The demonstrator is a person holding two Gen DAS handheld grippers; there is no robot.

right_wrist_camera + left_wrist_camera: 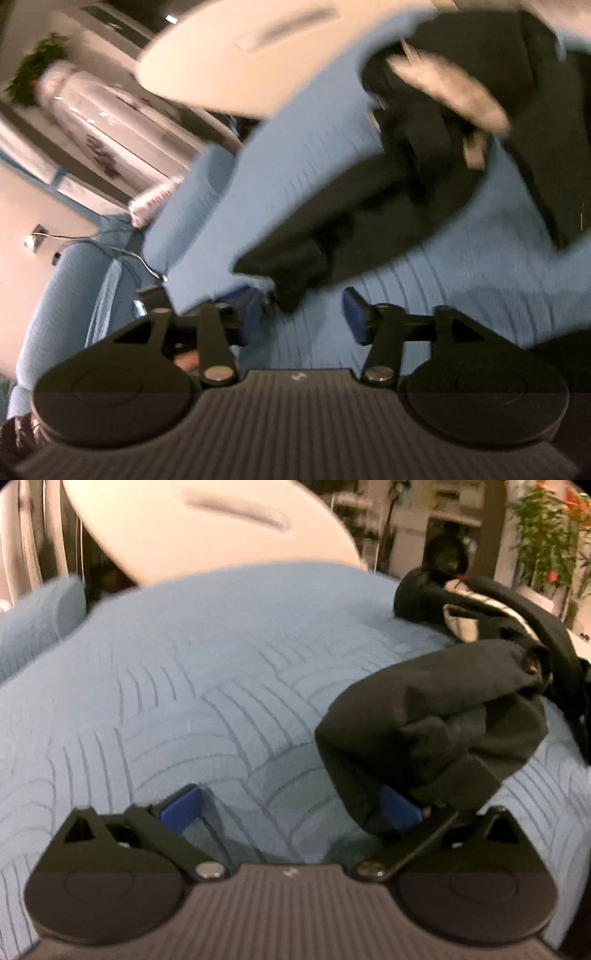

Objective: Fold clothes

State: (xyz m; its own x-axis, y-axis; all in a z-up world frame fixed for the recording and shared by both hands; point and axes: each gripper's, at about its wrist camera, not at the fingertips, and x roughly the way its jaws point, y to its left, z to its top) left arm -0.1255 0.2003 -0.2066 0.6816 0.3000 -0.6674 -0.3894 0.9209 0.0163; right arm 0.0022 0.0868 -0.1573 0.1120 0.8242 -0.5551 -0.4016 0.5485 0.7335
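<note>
With both pairs of tongs hanging released over the blue quilted bedspread (192, 686), I judge the step in hand is taking a fresh hold on the black garment (436, 716) so it can be spread before any fold. That garment lies bunched at about two o'clock in the left wrist view, one lobe draping over the right-hand blue pad (400, 808) of the left gripper (291, 808), whose jaws stand wide with nothing pinched. In the right wrist view the right gripper (303, 314) is part open, a dark corner of the cloth dangling at twelve o'clock just above the gap, touching neither pad as far as I can tell.

To do this well I would seek a hem or a corner, not the thick middle, take one edge per hand, and lift apart until the cloth hangs flat.

Much is hard to read: the right view is smeared, the pale lining (450, 96) at one o'clock could be a label or a collar, and the garment's far end runs out of frame. What kind of garment it is I cannot tell.
</note>
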